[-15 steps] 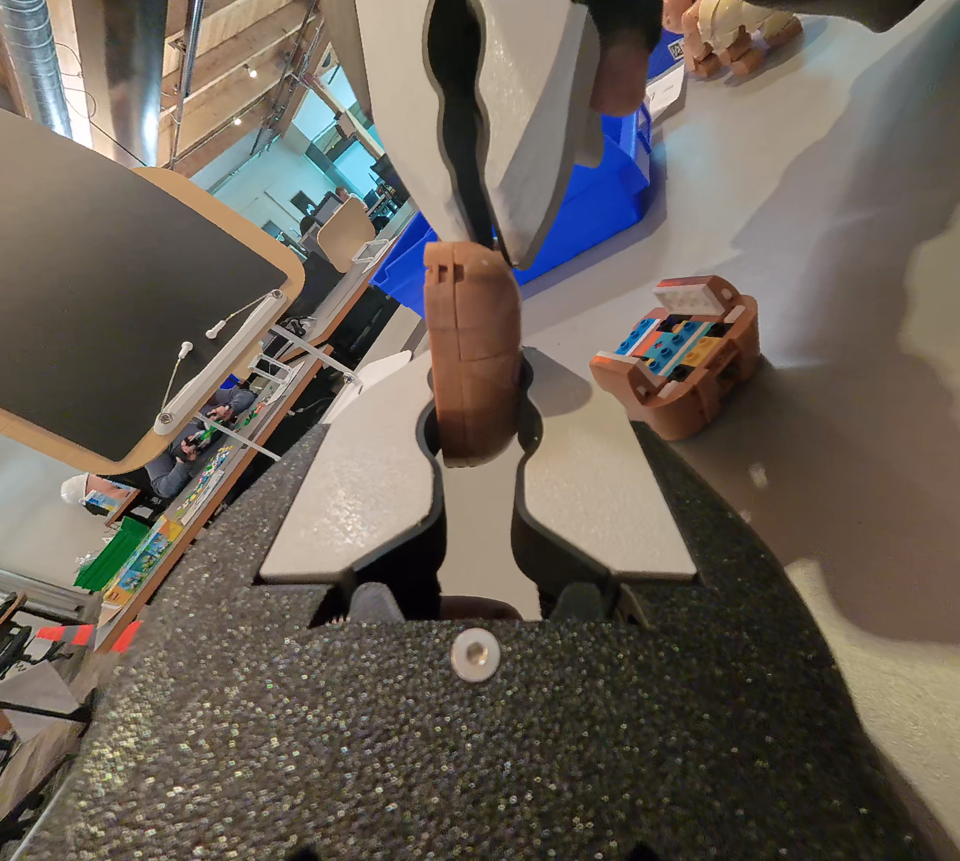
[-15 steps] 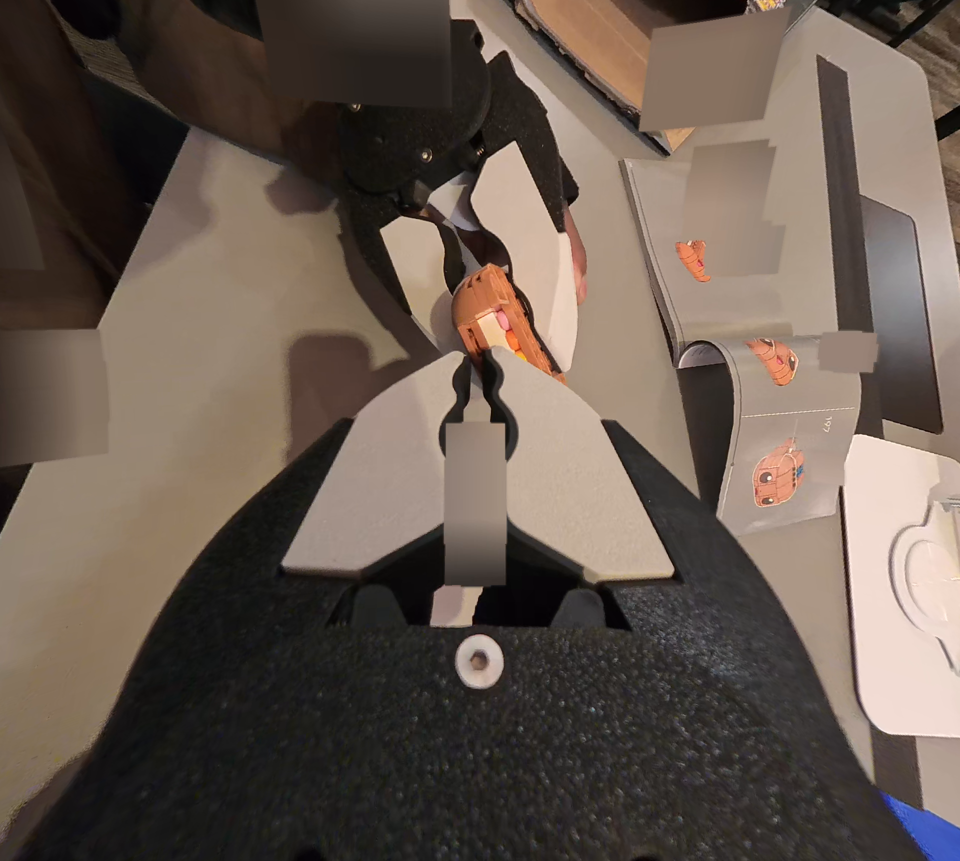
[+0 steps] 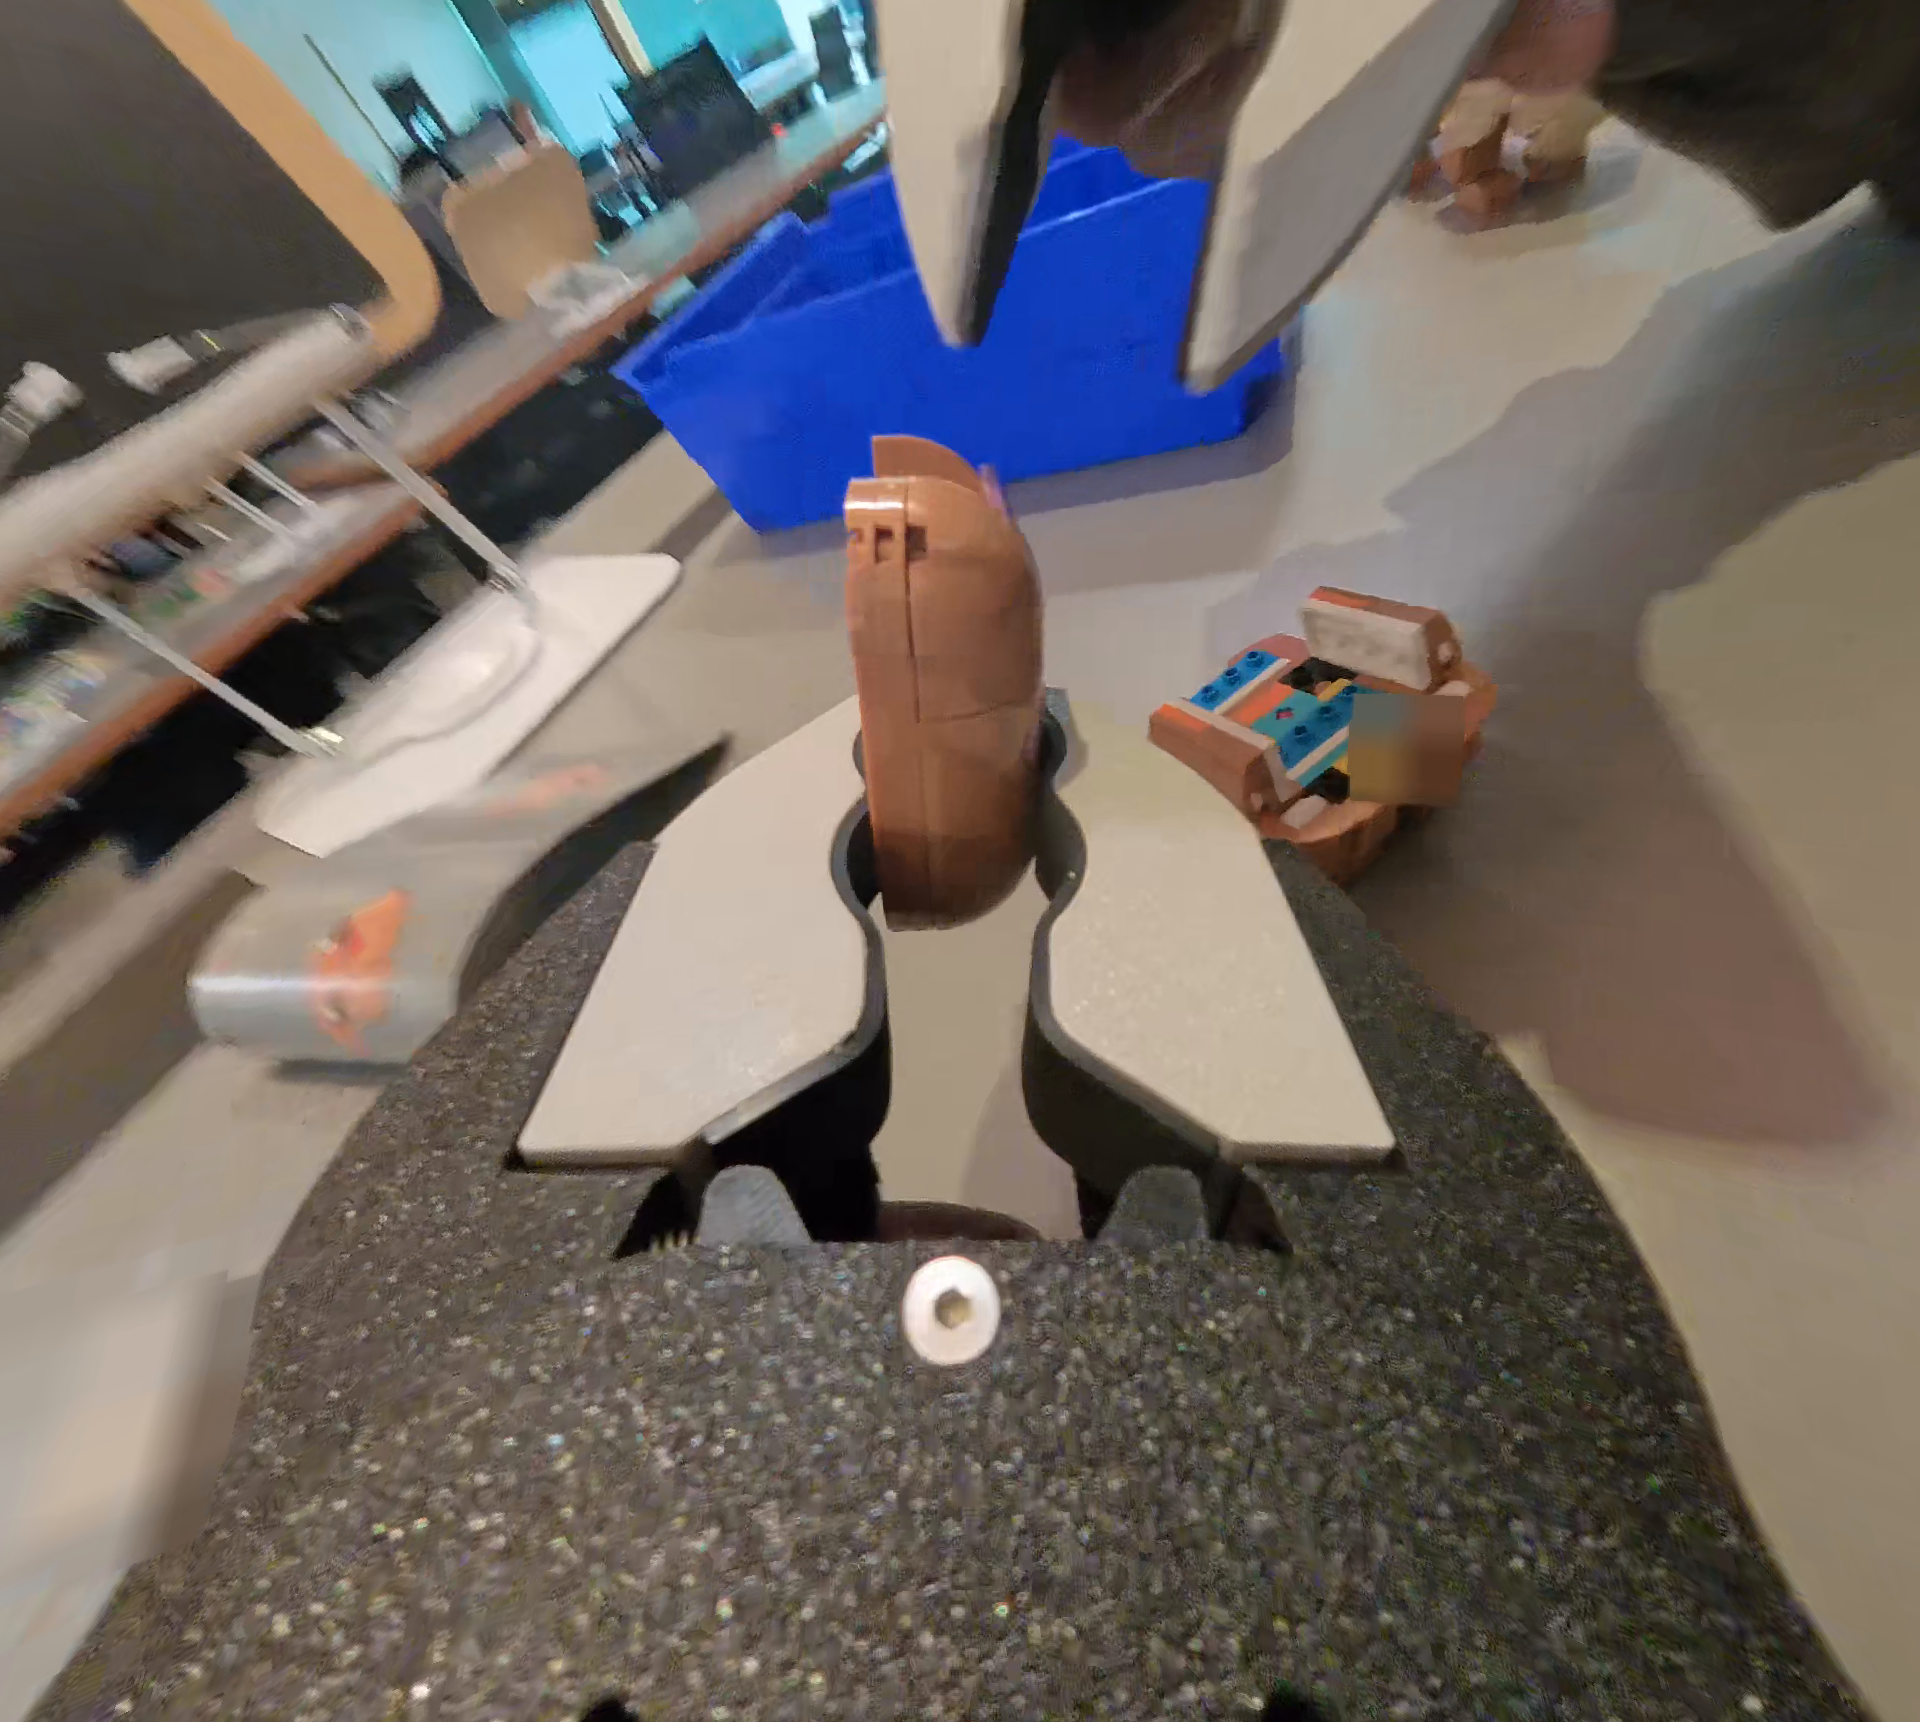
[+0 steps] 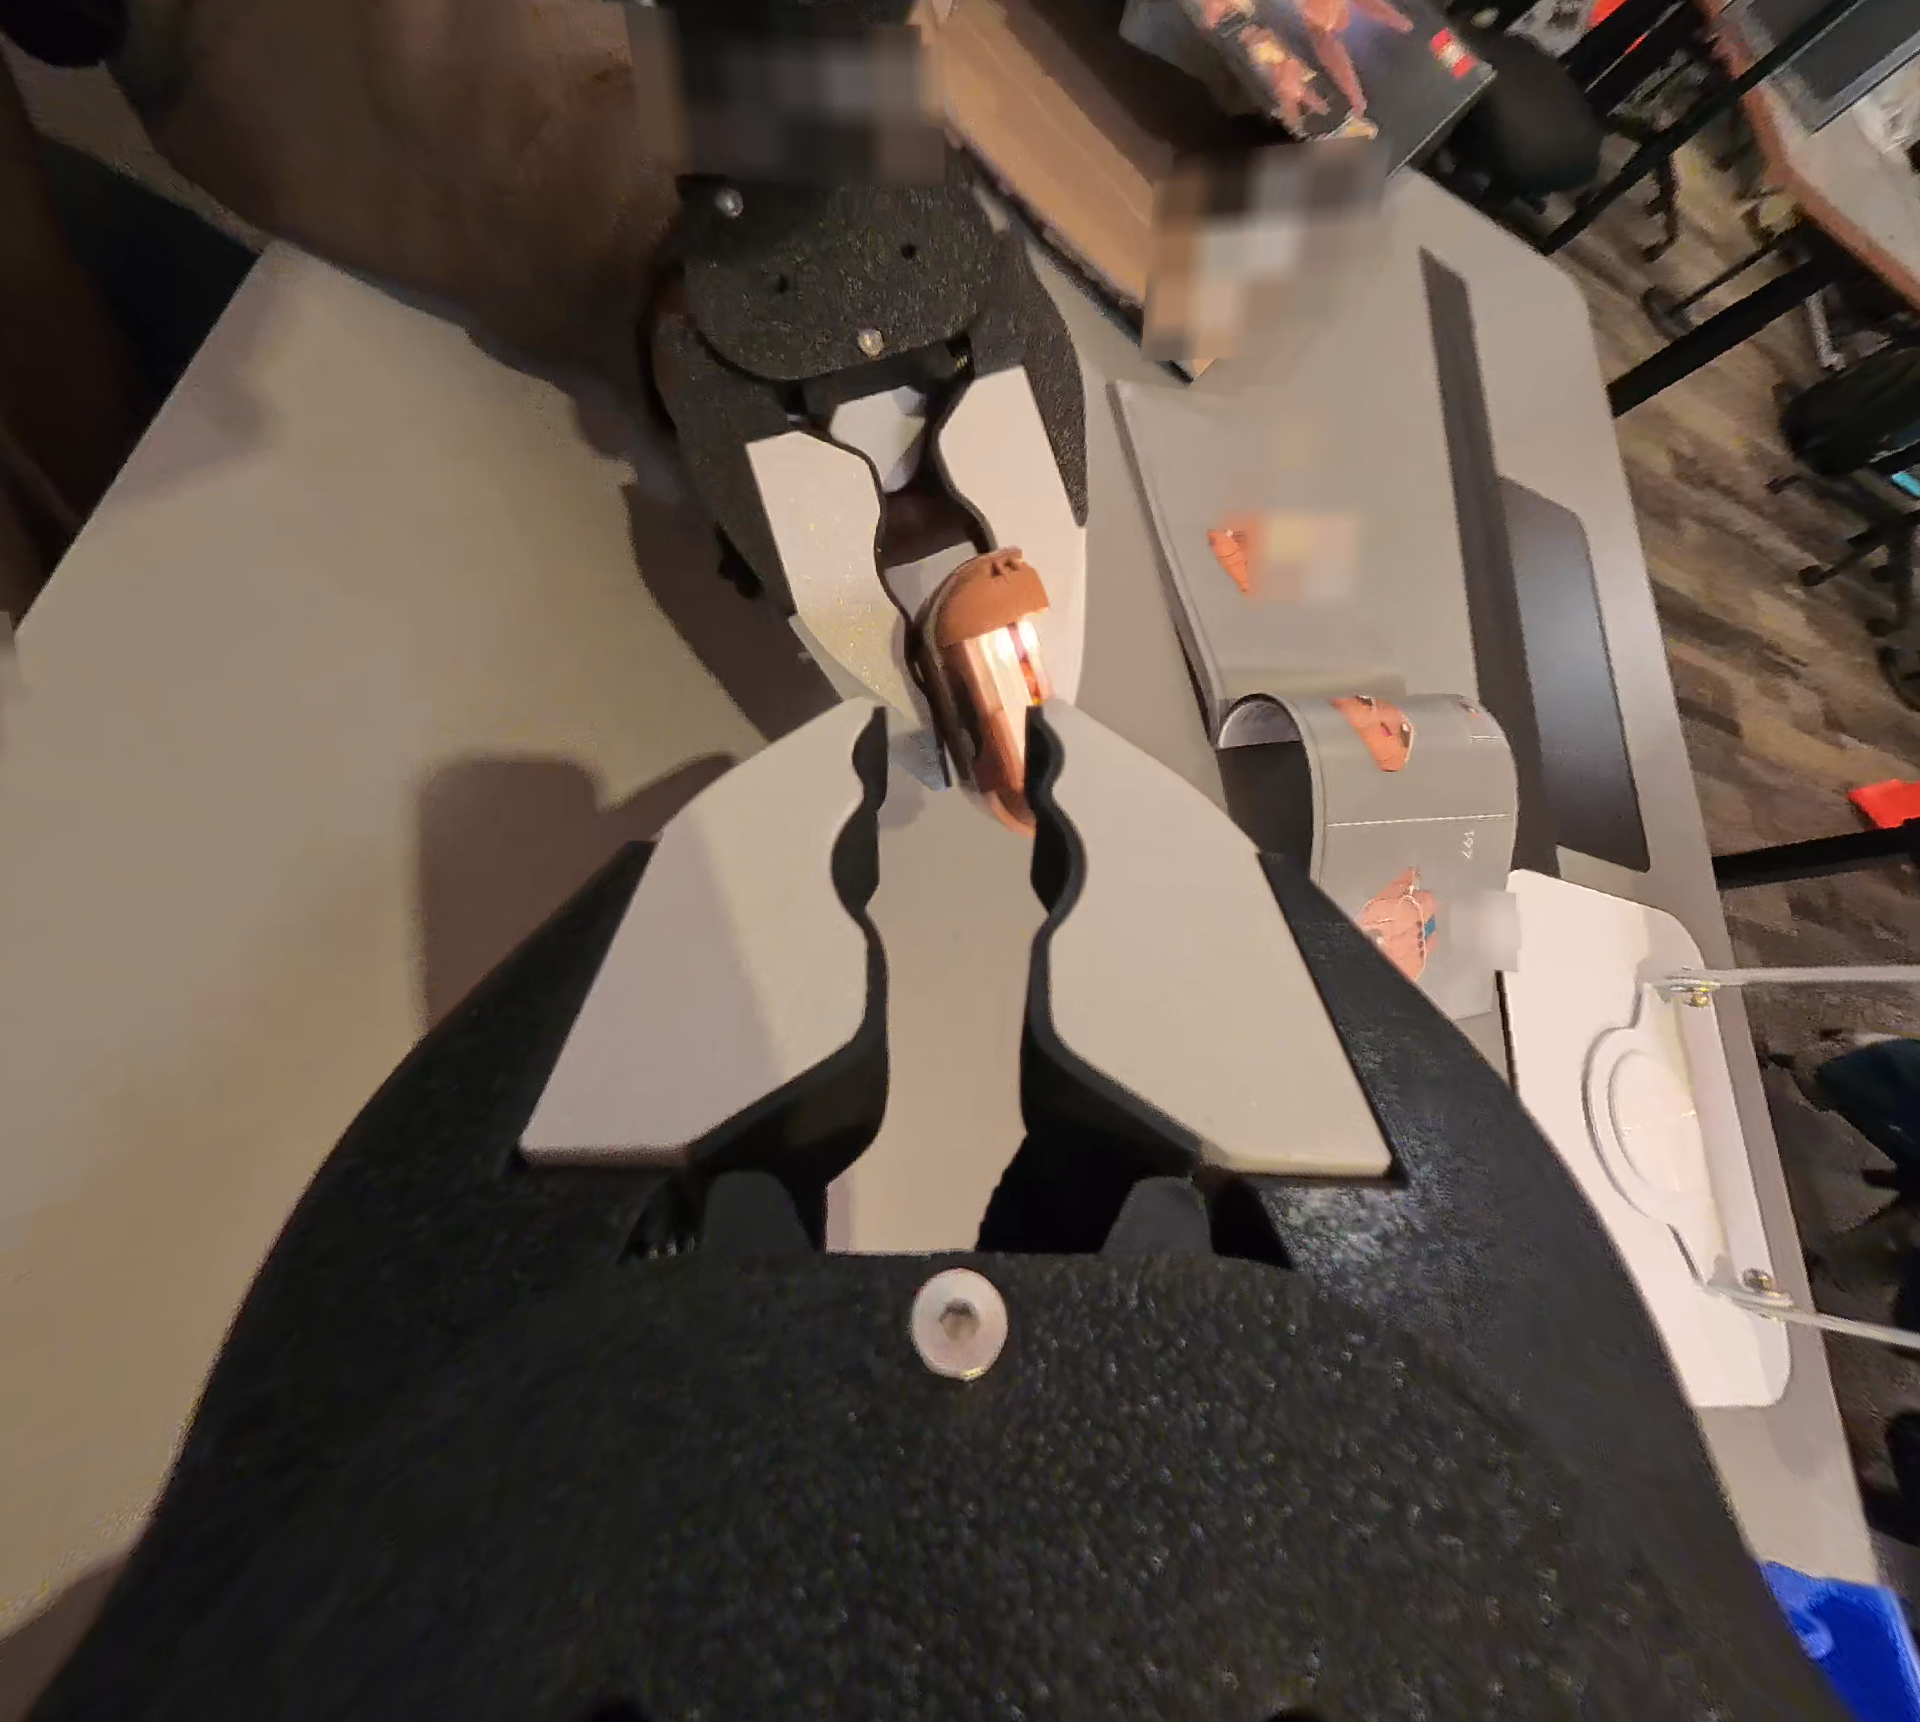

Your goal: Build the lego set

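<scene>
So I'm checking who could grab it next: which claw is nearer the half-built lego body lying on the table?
Left. The left claw, shut on the brown lego piece, sits just beside the half-built lego body; the right claw hangs open above and behind it.

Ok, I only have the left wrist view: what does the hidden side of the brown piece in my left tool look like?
Observer: The right wrist view shows the brown piece has a pale tan strip with orange and red bits inside its brown shell.
Operator: Is the manual open?
Observer: Yes, the instruction booklet lies open, its near page curled over.
Operator: And the box?
Observer: The set box lies past the booklet, at the far end of the table.
</scene>
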